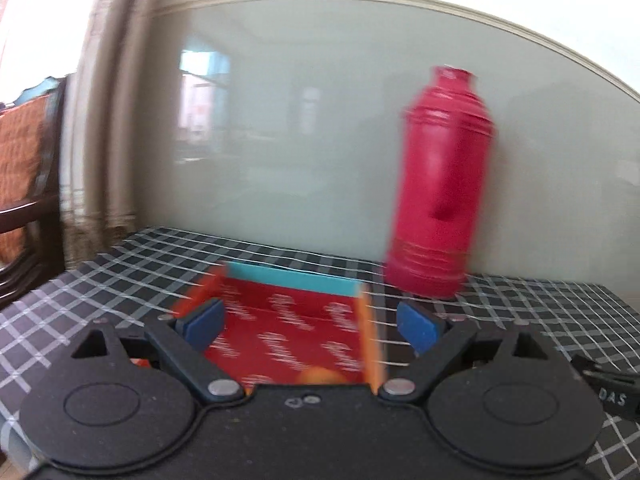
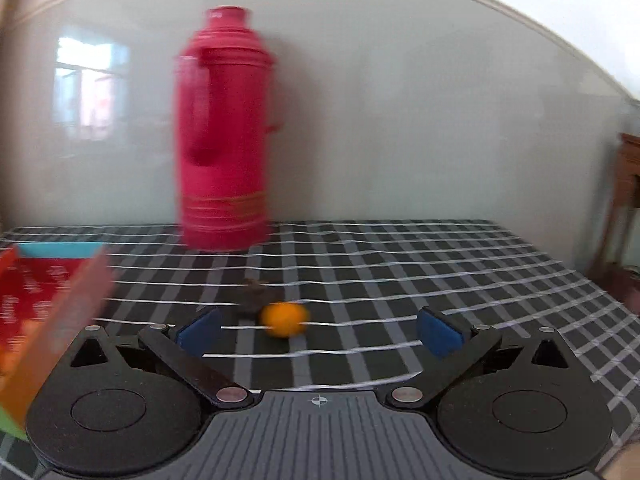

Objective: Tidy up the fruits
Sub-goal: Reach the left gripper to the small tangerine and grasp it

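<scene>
A red flask (image 2: 226, 132) stands upright on the checked desk (image 2: 420, 264) beyond the fingers, against a pale wall (image 2: 420, 100). A chair (image 1: 28, 184) stands far left.

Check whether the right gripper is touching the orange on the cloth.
Apart. The right wrist view shows the right gripper open, the orange lying between and beyond its pads.

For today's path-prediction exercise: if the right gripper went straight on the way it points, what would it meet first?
Probably the small round orange fruit on the checked tablecloth, ahead between the right gripper's open jaws, slightly left of centre; blur leaves depth unclear.
</scene>
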